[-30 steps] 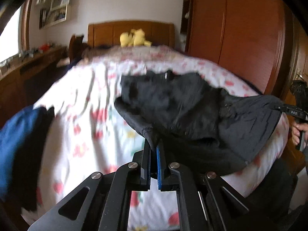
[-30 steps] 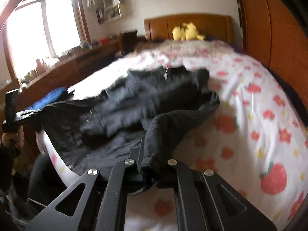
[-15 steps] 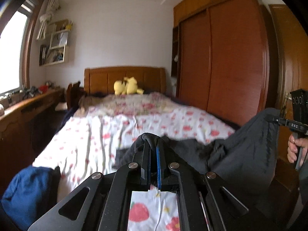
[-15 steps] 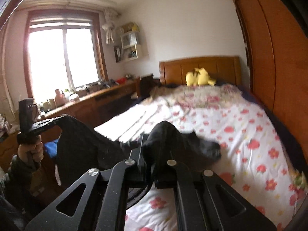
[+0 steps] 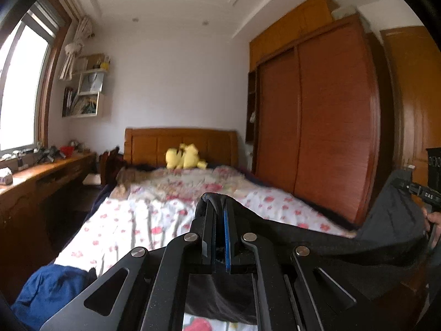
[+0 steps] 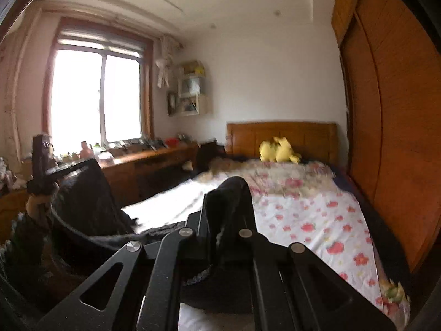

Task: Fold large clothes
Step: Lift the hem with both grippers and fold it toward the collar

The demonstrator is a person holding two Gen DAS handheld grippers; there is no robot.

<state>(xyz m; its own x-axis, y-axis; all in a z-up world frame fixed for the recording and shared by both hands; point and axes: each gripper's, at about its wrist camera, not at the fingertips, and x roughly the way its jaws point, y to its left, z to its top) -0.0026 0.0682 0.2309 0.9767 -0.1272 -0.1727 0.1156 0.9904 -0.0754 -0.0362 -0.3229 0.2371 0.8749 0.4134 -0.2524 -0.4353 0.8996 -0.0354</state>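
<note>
A black garment (image 5: 386, 229) hangs stretched in the air between both grippers, above the foot of the bed. My left gripper (image 5: 219, 212) is shut on one edge of it, with cloth bunched over the fingertips. My right gripper (image 6: 228, 193) is shut on the other edge (image 6: 231, 207), which drapes over and hides its tips. In the left wrist view the right gripper (image 5: 424, 193) shows at the far right, held by a hand. In the right wrist view the left gripper (image 6: 55, 171) shows at the far left, with the garment (image 6: 85, 204) sagging below it.
The bed (image 5: 143, 220) has a white sheet with red flowers, a wooden headboard (image 5: 179, 143) and a yellow plush toy (image 5: 184, 157). A blue garment (image 5: 46, 292) lies at the bed's near left corner. A wooden desk (image 5: 41, 176) runs along the left, a wardrobe (image 5: 317, 143) along the right.
Both grippers have risen and tilted up toward level, lifting the black garment off the bed. It lay spread on the sheet before; now it hangs between them.
</note>
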